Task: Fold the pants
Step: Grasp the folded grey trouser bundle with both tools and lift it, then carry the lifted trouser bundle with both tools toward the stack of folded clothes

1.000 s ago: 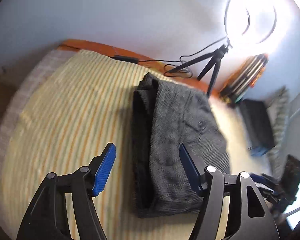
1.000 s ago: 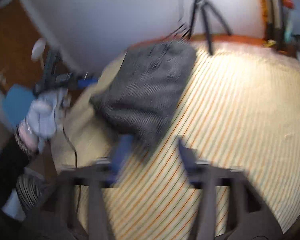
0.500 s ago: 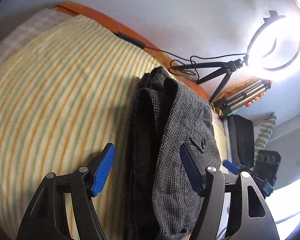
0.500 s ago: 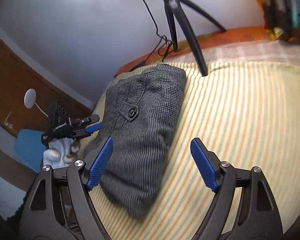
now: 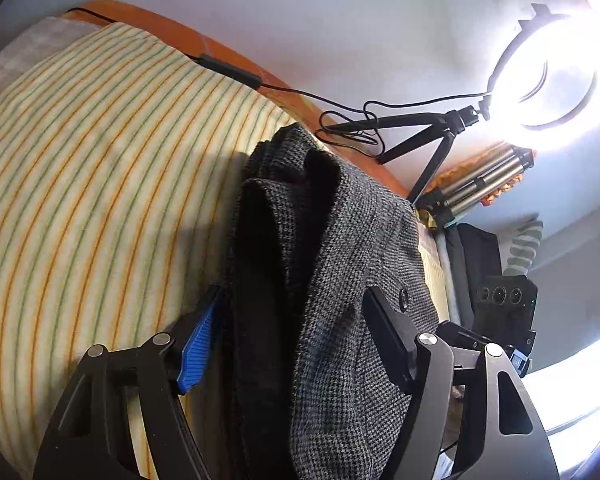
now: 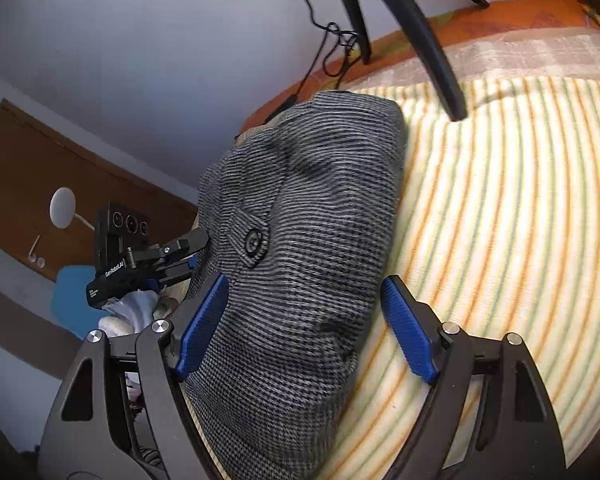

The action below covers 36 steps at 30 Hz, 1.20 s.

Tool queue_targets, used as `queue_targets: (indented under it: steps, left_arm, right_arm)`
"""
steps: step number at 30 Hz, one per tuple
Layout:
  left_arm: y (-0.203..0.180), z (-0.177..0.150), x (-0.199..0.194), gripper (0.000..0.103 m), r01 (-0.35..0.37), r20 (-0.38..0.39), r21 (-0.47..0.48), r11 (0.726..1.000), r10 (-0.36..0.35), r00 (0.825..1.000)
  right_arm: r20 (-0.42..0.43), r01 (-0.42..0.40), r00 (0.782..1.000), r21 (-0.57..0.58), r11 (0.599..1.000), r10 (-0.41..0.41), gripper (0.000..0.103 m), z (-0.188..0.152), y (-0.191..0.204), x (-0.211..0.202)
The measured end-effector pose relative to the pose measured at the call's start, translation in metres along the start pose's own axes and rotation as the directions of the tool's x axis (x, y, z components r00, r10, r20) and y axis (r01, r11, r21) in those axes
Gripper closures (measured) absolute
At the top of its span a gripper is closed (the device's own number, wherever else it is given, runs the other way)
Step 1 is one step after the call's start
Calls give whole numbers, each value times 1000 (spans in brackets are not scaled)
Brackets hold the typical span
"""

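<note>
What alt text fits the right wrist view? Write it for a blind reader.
Folded grey checked pants lie on a yellow striped bedcover, between the open jaws of the right gripper. The left gripper is at their far side.

The setting is a home bedroom used for recording. A bed with a striped sheet (image 5: 100, 184) and an orange mattress edge (image 6: 512, 10) stands against a plain wall (image 5: 320, 28). A lit ring light (image 5: 548, 76) on a small tripod (image 5: 428, 136) sits at the bed's edge. A brown wooden door (image 6: 24, 184) is visible beside the wall.
</note>
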<state>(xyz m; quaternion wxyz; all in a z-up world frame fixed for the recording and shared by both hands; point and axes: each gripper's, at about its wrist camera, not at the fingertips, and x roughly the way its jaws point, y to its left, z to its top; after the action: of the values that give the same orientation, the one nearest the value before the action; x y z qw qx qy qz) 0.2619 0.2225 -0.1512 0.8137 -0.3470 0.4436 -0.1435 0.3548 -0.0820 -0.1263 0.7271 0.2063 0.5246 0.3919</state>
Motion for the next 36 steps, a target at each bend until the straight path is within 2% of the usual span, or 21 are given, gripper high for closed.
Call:
queue_targets:
  steps: [2,3,5,7,10,11,14,16,17,18,20,23,28,33,36]
  left_arm:
    - [-4,-1,4,38,17,-3,0,1000,-17,1000]
    - [-5,-2,5,44,17,-10,4,1000,-17,1000]
    - [-13,-5,6,46,-23,-6,55,998,23,1000]
    - [-20,-6,5,47,-56,3,103,993,56,998]
    - [-13,-5,10,42,-59,-1,65,996,59,998]
    - [-11,-3,10,36,-32,2,43,999,32,999]
    - [-9,0,11,35,-10,3,20,1000,10,1000]
    - [-9,-1,12,37,-9,18,20,1000,8,1000]
    - [-12,-2,13,41,-25,24,36,999,24,999]
    - [-17,-3,14,52,-66,27,68,995,65,998]
    - [-24,-5,15,62,-89,41,101,991,85,996]
    - [-32,-6,11,71,-109,64,132,985,102,993]
    - [-48,-11,6,75,-151,102,201,968,132,986]
    - [-62,-16,-6,76,-133,132,221,966,105,986]
    - [-78,-19,-16,76,-130,152,255,958,93,984]
  right_arm:
    - [-16,-8,1000,-3,1000,8,36,0,3,5]
    - [-23,-3,1000,-7,1000,3,40,0,4,7]
    - [-20,13,1000,-20,1000,-13,55,1,9,8]
    - [-3,4,1000,-31,1000,-5,63,2,12,4]
    - [-11,21,1000,-18,1000,-21,61,1,8,6]
    - [-25,29,999,0,1000,-29,61,-1,5,8]
    - [-36,5,999,39,999,-4,59,-4,0,13]
    - [-34,9,999,26,1000,-9,57,-5,4,15]
    - [-40,22,999,6,1000,-22,61,-6,8,17]
    - [-38,47,998,-21,999,-48,65,-7,14,19]
    - [-30,95,995,-78,992,-98,79,-7,26,18]
    - [1,148,989,-127,981,-149,84,-7,43,16]
    - [62,258,966,-255,932,-251,86,-14,79,14]
    - [133,318,948,-343,884,-289,87,-26,109,-2]
    - [158,337,941,-372,865,-299,87,-33,113,-21]
